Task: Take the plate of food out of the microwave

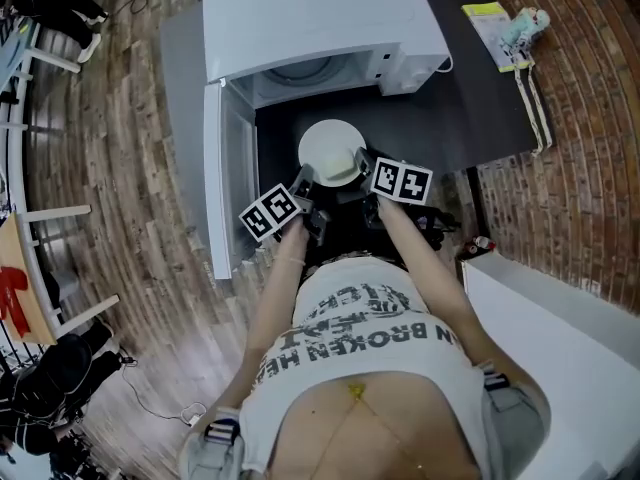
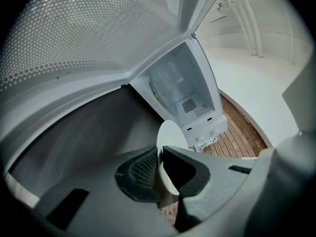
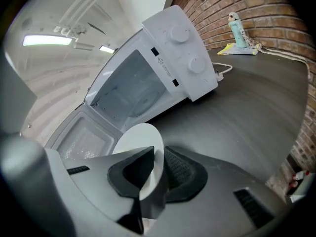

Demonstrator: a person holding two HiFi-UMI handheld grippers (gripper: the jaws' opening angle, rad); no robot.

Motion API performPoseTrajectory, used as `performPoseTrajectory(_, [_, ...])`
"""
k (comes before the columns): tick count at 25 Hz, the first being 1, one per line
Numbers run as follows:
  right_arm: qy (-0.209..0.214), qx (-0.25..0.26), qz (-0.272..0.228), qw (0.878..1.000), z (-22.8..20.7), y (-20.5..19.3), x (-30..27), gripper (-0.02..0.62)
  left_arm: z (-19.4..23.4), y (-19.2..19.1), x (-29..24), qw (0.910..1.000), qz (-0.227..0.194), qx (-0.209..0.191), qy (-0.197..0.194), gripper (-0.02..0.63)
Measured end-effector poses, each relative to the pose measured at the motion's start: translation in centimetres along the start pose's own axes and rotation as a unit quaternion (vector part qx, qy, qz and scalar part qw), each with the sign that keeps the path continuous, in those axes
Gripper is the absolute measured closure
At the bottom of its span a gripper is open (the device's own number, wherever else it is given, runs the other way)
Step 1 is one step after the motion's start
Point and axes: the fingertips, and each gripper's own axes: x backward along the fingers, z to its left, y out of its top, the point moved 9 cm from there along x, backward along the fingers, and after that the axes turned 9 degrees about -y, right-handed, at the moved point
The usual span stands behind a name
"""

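Plate point(image 1: 330, 154) gripped by left hand-held gripper point(image 1: 306, 181) and right hand-held gripper point(image 1: 361, 164).

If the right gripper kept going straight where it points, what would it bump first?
The right gripper clamps the plate; past it, probably the open microwave, though depth is unclear.

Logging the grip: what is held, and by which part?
The plate, by its rim: the left gripper clamps its left edge, the right gripper its right edge.
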Motion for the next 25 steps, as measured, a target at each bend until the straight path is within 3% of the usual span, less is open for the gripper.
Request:
performPoseTrajectory(11, [-0.003,-0.018,-0.005,1.0,-0.4,-3.2,2.0,0.535,0.1,-2.1,2.3,0.9999,0.011,-0.011,-0.002,0.569])
performPoseTrajectory(25, [0.033,0.003,0.023,0.999,-4.8,0.0,3.6,0.535,-3.9,-5.9,0.1,0.9992,-0.036,0.002,0.016,0.571])
